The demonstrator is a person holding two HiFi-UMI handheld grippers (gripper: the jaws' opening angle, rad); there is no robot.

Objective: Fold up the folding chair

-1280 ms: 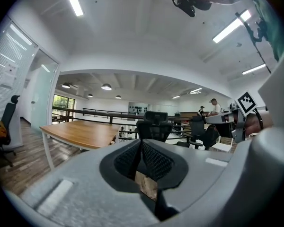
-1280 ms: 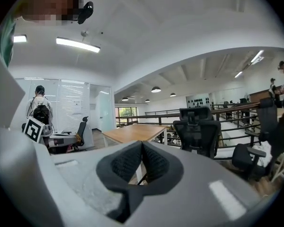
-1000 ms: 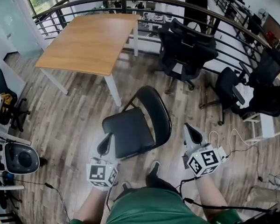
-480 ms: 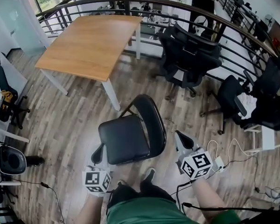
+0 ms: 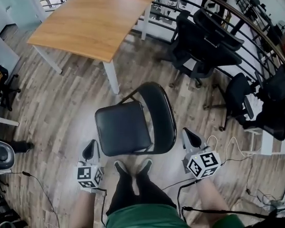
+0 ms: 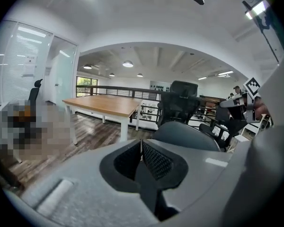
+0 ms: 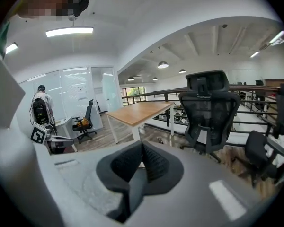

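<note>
A black folding chair (image 5: 128,125) stands unfolded on the wood floor in front of the person's feet, its seat to the left and its curved backrest (image 5: 165,118) to the right. My left gripper (image 5: 90,149) hangs shut and empty just left of the seat's near corner. My right gripper (image 5: 189,137) is shut and empty, a little right of the backrest. In the left gripper view the shut pads (image 6: 142,152) point past the backrest's top (image 6: 189,135). In the right gripper view the pads (image 7: 142,161) also meet with nothing between them.
A wooden table (image 5: 90,23) with white legs stands beyond the chair. Black office chairs (image 5: 204,44) and a railing (image 5: 237,18) fill the far right. Cables (image 5: 228,146) lie on the floor at the right. A round grey device (image 5: 0,153) sits at the left edge.
Both grippers have dropped lower and spread apart to either side of the chair. The head view has tipped further down, so the chair and the person's feet sit nearer the middle.
</note>
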